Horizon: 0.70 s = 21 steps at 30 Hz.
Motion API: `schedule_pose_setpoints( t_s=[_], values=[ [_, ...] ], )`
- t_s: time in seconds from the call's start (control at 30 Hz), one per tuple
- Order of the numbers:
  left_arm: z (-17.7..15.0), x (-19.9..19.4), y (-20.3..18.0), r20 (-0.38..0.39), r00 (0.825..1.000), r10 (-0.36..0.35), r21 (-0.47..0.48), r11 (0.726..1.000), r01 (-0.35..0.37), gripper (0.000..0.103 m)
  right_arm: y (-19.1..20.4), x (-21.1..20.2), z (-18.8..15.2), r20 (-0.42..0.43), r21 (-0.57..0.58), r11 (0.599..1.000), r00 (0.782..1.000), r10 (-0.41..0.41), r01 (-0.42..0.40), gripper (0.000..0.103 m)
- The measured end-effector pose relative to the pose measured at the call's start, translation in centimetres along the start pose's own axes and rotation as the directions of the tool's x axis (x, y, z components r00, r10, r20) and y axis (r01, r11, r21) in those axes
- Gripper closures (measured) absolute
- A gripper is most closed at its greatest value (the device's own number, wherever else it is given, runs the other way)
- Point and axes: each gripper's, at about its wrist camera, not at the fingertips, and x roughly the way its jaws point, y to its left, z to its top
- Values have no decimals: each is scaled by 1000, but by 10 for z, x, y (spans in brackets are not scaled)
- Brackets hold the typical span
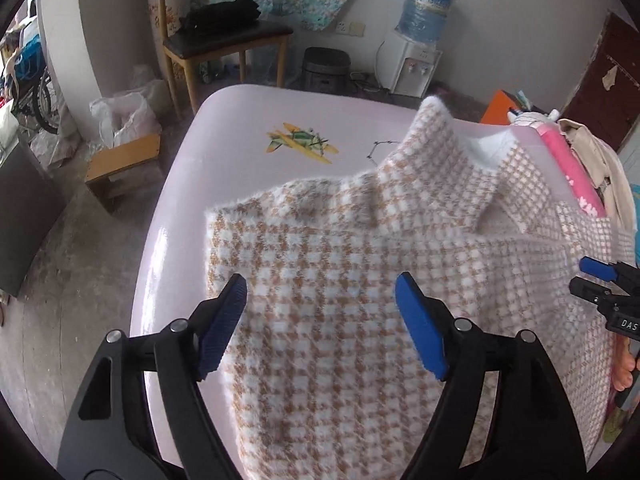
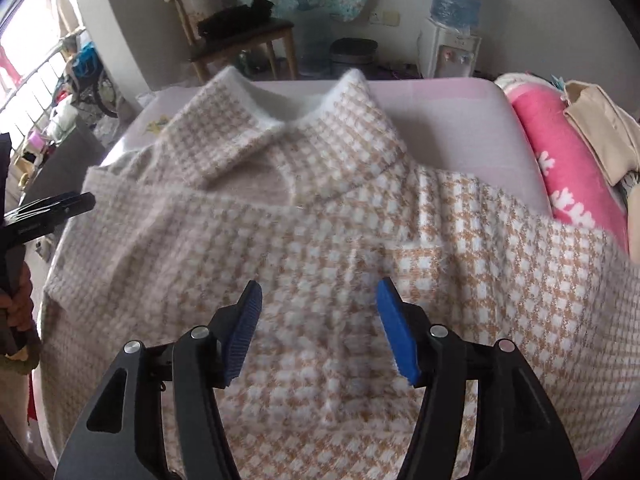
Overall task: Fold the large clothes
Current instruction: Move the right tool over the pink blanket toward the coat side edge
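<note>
- A wooden chair (image 1: 224,46) with a dark seat stands on the floor past the far left corner of the desk (image 1: 240,112); a black bundle (image 1: 222,14) lies on its seat.
- A small wooden stool (image 1: 120,168) sits on the floor just left of the desk, with a white plastic bag (image 1: 120,114) behind it.
- The pale pink desk carries a yellow-green printed picture (image 1: 300,142) near its far left part, clear of the cloth.
- The left tongs (image 1: 320,320) hang released over the near left part of the sweater (image 1: 340,240), blue pads spread wide with nothing pinched between them.
- The sweater, fuzzy with a tan and white check, lies spread flat across the desk; its collar (image 2: 288,120) stands raised toward the far edge, showing a white inside.
- The right tongs (image 2: 318,328) hover released above the middle of the sweater, pads apart and gripping nothing; whether the tips brush the cloth cannot be told.
- A water dispenser (image 1: 416,64) with a blue bottle stands against the far wall.
- A pink towel (image 2: 560,152) with white shapes lies at the desk's right edge, just beside the sweater, with beige cloth (image 2: 596,124) stacked to its right.
</note>
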Motion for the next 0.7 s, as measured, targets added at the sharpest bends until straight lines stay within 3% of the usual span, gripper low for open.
schedule_pose_setpoints(
  t_s=[0.13,0.27,0.37,0.47,0.57,0.63,0.7],
  values=[
    [-13,-9,-28,-8,1000,-23,52,998,23,29,3,27,-12,-71,-35,998,996,-53,51,31],
    [-31,-18,-55,-16,999,-31,101,994,33,27,2,5,-18,-45,20,999,999,-25,26,30],
    [-46,-24,-69,-8,999,-31,116,993,32,20,5,-17,-32,2,4,1000,1000,6,-6,30],
    [-64,-12,-84,-44,999,22,156,988,-15,20,7,2,-47,-65,-19,999,997,-35,34,29],
    [-80,6,-90,-88,993,83,166,984,-68,19,13,-11,-53,-48,-24,997,996,-77,76,30],
    [-84,3,-88,-64,994,91,149,986,-80,19,14,-30,-57,-19,-4,999,999,-45,45,30],
    [-84,-1,-87,-62,994,93,137,987,-84,19,14,-48,-63,8,-5,997,997,-79,79,30]
  ],
)
